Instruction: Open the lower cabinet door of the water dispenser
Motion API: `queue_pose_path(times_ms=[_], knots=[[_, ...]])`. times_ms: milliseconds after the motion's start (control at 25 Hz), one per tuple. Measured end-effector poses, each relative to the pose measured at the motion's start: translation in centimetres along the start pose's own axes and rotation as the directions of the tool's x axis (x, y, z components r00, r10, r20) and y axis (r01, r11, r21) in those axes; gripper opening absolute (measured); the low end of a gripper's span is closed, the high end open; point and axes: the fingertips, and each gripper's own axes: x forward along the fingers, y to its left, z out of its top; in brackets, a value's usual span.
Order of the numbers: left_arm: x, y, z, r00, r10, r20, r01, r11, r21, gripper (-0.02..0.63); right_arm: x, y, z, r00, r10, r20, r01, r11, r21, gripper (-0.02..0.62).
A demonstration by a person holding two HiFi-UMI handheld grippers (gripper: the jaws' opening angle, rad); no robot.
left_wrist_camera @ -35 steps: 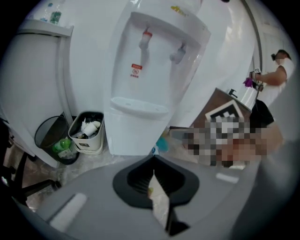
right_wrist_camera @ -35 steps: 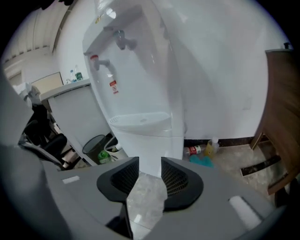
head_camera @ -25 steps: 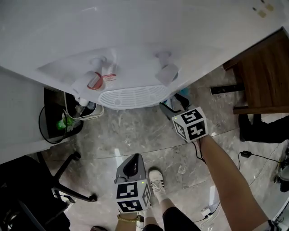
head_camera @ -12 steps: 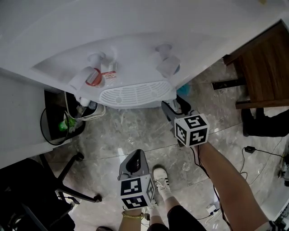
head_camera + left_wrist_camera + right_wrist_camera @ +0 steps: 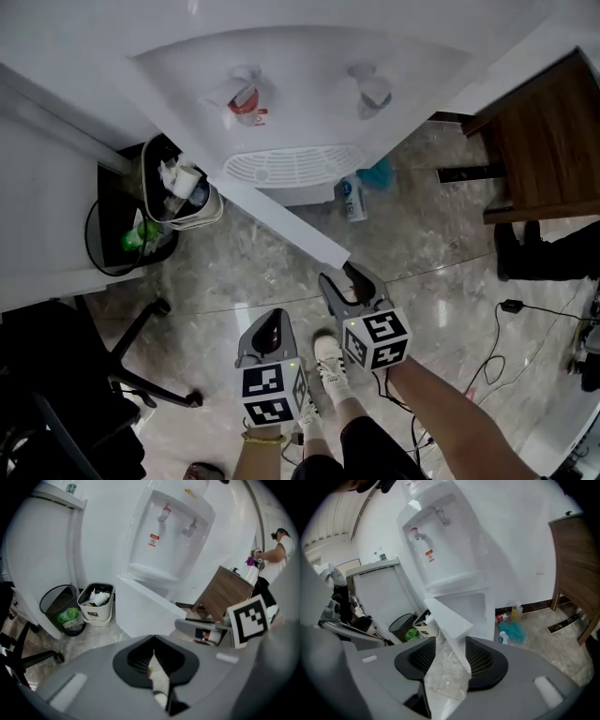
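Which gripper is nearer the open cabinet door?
Right. The right gripper has the free edge of the door between its closing jaws, not yet clamped. The left gripper sits beside the right one, nearer the person and short of the door.

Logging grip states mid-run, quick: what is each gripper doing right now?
Left gripper: shut, empty.
Right gripper: jaws closing, not yet clamped, cabinet door edge between them.

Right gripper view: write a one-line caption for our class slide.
Right gripper, jaws closing, straddles the free edge of the water dispenser's swung-open lower cabinet door.
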Motion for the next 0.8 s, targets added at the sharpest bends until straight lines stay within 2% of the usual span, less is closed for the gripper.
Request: queue_pose_path(times_ms=[200, 400, 600, 680, 720, 800], knots=[[-2.6, 3.2, -4.2, 0.998, 0.062, -0.025, -0.063, 0.997, -0.044, 0.008, -0.9, 7.7, -3.8, 0.993, 0.109, -0.046, -0.109, 0.994, 0.002, 0.172], [-5.3, 6.1, -7.3, 0.994, 0.110, -0.025, -0.112, 0.991, -0.068, 0.008, -0.4, 13.3, -5.5, 0.986, 0.155, -0.066, -0.156, 0.988, -0.009, 0.143], [-6.7, 7.7, -8.7, 0.991, 0.130, -0.029, -0.132, 0.986, -0.106, 0.008, -0.3, 15.4, -6.0, 0.984, 0.166, -0.072, -0.170, 0.984, -0.050, 0.111], [-7.1, 7.7, -9.0, 0.991, 0.132, -0.025, -0.134, 0.984, -0.114, 0.008, -0.9, 15.5, -6.5, 0.984, 0.156, -0.088, -0.162, 0.985, -0.064, 0.064], [-7.3, 7.5, -9.0, 0.991, 0.129, -0.020, -0.130, 0.985, -0.117, 0.008, -1.4, 15.5, -6.8, 0.984, 0.151, -0.096, -0.158, 0.985, -0.069, 0.015], [-7.8, 6.9, -9.1, 0.993, 0.118, -0.006, -0.118, 0.986, -0.119, 0.008, -2.7, 15.6, -7.3, 0.983, 0.148, -0.110, -0.156, 0.985, -0.071, -0.002]])
